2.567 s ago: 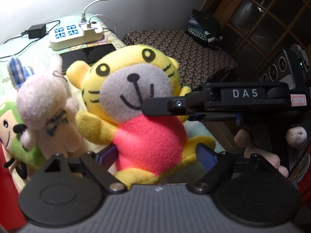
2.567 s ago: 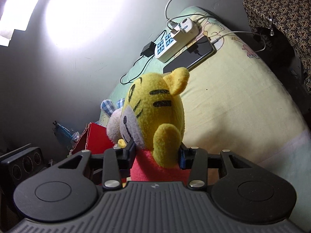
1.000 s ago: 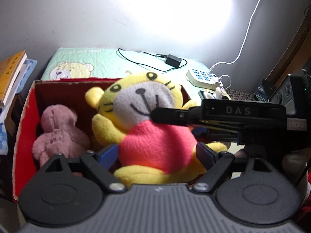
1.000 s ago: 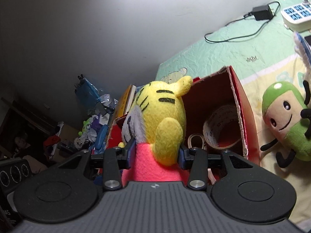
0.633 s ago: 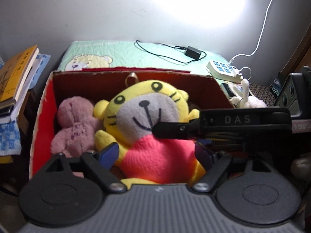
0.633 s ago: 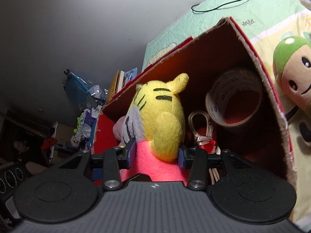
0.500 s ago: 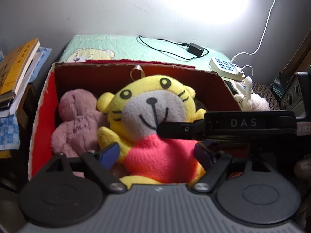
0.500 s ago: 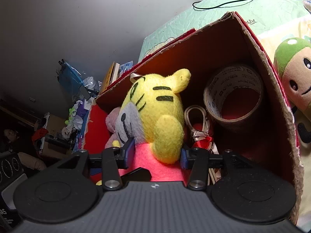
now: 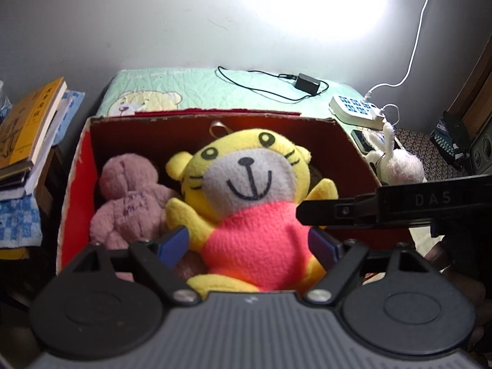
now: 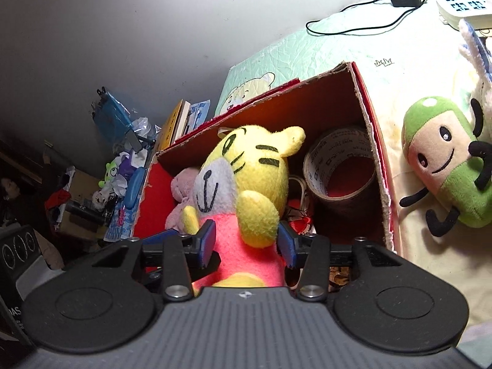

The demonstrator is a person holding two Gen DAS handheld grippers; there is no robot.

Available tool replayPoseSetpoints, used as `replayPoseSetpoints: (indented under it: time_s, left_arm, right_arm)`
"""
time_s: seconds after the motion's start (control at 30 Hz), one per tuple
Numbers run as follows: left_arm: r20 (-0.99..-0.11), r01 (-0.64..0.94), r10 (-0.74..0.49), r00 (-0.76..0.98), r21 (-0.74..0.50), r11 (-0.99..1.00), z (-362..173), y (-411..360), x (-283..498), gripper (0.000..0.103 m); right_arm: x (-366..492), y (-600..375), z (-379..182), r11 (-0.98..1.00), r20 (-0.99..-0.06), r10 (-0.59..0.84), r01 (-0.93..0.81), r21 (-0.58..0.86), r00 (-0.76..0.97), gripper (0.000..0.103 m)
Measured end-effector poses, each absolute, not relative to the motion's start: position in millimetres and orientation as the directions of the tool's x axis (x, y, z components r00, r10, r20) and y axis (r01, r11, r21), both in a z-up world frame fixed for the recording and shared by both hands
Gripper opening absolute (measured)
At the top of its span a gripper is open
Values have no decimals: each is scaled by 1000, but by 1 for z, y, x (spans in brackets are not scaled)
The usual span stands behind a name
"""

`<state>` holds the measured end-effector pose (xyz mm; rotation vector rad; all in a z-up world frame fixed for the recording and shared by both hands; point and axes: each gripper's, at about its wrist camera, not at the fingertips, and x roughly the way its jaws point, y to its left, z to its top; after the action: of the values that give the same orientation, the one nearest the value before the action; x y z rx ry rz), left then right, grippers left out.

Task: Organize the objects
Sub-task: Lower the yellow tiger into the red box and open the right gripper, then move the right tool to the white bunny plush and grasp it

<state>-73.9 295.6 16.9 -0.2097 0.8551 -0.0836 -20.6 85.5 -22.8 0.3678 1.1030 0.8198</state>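
Observation:
A yellow tiger plush in a pink shirt sits in the red cardboard box, next to a mauve plush. My left gripper is open, its blue pads on either side of the tiger's body. My right gripper is open around the tiger from its side, with small gaps between pads and shirt. The right gripper's finger crosses the left wrist view. A tape roll stands in the box beside the tiger.
A green plush and a white bunny plush lie on the bed right of the box. A power strip and black charger lie behind it. Books are stacked left of the box.
Both grippers carried the tiger from the bed over to the box and lowered it in. In the last half second the right gripper's pads opened off the tiger, which now rests in the box.

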Motion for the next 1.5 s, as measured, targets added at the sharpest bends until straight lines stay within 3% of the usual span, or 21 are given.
replayPoseSetpoints:
  time_s: [0.07, 0.57, 0.83, 1.23, 1.5]
  left_arm:
    - [-747, -14, -138, 650, -194, 981, 17, 293, -73, 83]
    - [-744, -80, -24, 668, -104, 991, 34, 261, -96, 84]
    - [-741, -87, 26, 671, -44, 995, 50, 223, -95, 85]
    - [-754, 67, -60, 654, -22, 998, 60, 110, -72, 89]
    - [-789, 197, -154, 594, -43, 979, 44, 35, -51, 87]
  right_arm:
    - [-19, 88, -27, 663, -647, 737, -389, 639, 194, 33]
    - [-34, 43, -4, 623, -573, 776, -460, 633, 262, 42]
    - [-43, -9, 1, 638, -554, 763, -525, 564, 333, 41]
    - [-31, -99, -7, 776, -576, 629, -467, 424, 522, 44]
    - [-17, -158, -24, 799, -612, 599, -341, 495, 515, 44]
